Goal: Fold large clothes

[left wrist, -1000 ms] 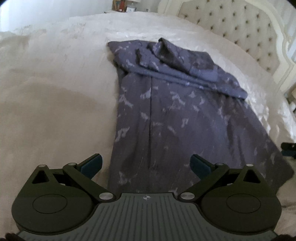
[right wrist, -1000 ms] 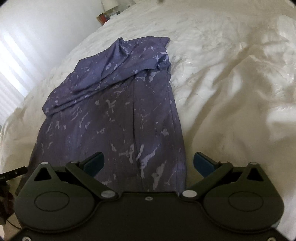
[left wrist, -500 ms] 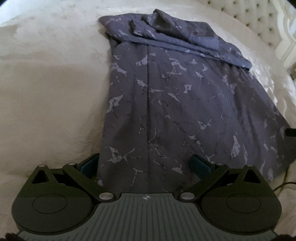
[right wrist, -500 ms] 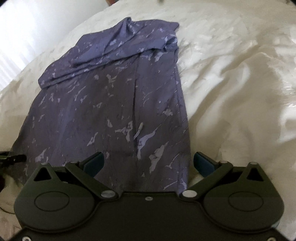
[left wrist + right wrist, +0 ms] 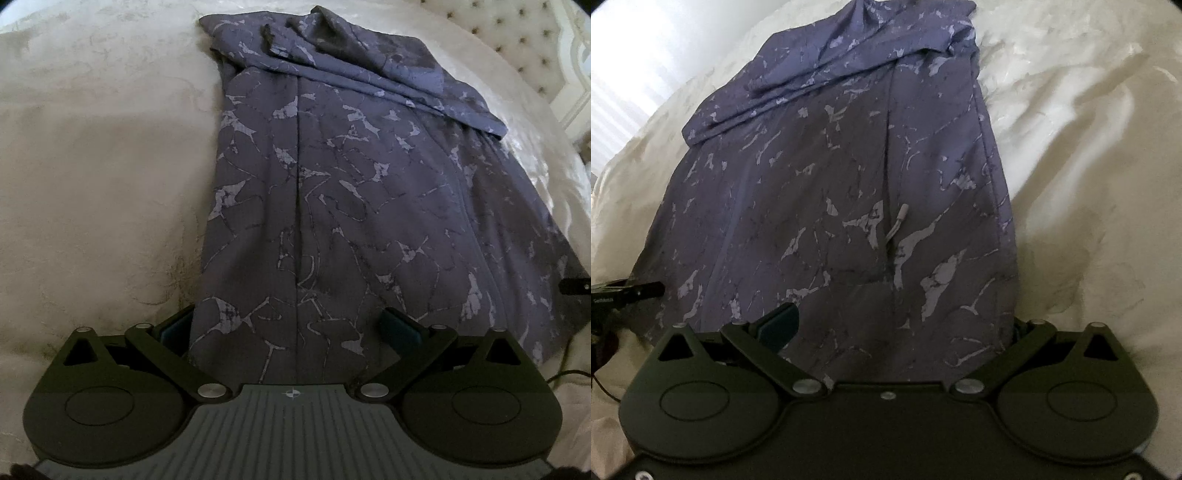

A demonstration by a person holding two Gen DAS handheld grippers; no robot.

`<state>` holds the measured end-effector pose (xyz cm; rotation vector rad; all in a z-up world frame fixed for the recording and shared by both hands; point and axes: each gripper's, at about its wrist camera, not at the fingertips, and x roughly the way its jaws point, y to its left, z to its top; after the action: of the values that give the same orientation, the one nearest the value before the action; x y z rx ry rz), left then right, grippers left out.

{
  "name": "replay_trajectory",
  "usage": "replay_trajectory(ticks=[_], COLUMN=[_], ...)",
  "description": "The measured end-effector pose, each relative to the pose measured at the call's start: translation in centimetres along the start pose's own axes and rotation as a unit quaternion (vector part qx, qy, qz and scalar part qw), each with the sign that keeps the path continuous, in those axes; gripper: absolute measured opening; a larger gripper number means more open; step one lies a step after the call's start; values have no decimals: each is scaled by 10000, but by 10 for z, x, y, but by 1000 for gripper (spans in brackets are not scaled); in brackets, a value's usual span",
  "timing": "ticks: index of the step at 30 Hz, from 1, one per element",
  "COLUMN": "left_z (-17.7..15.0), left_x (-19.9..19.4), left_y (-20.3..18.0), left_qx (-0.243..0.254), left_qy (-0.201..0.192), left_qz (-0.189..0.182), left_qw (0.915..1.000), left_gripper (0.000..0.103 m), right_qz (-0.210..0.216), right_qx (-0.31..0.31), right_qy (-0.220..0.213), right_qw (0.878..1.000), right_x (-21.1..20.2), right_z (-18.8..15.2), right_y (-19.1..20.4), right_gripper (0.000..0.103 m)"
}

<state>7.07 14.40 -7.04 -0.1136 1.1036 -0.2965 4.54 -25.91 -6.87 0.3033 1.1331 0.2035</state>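
I am holding my left gripper (image 5: 288, 326) released, its fingers straddling the near hem of the purple patterned garment (image 5: 369, 192); my right gripper (image 5: 899, 325) is likewise gaping wide over that hem. The garment is lying flat, stretching toward the top of the frame across the cream bed (image 5: 92, 166).

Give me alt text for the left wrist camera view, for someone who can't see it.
The open left gripper sits low over the near hem of a dark purple garment with a pale marbled print, laid lengthwise on a cream bedspread. The garment's far end is folded over in a rumpled band. A tufted headboard shows at upper right.
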Motion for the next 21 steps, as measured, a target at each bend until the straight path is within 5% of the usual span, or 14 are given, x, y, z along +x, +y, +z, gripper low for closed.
replay_trajectory(ticks=[14, 16, 20, 21], left_z=[-12, -12, -14, -14], left_x=[-11, -13, -20, -21], left_y=[-4, -2, 12, 16], left_qx=[30, -61, -489, -610], left_qy=[131, 31, -135, -165], left_qz=[-602, -587, -702, -747], left_qw=[9981, 9983, 9962, 9952], left_gripper=[100, 67, 30, 24], right_qz=[117, 204, 509, 544], right_qx=[-58, -43, 145, 233], right_qy=[258, 272, 159, 104], right_qw=[9996, 9994, 9985, 9982], right_x=[5, 4, -2, -5], right_z=[0, 1, 1, 1], right_y=[1, 0, -8, -11], right_gripper=[103, 103, 98, 87])
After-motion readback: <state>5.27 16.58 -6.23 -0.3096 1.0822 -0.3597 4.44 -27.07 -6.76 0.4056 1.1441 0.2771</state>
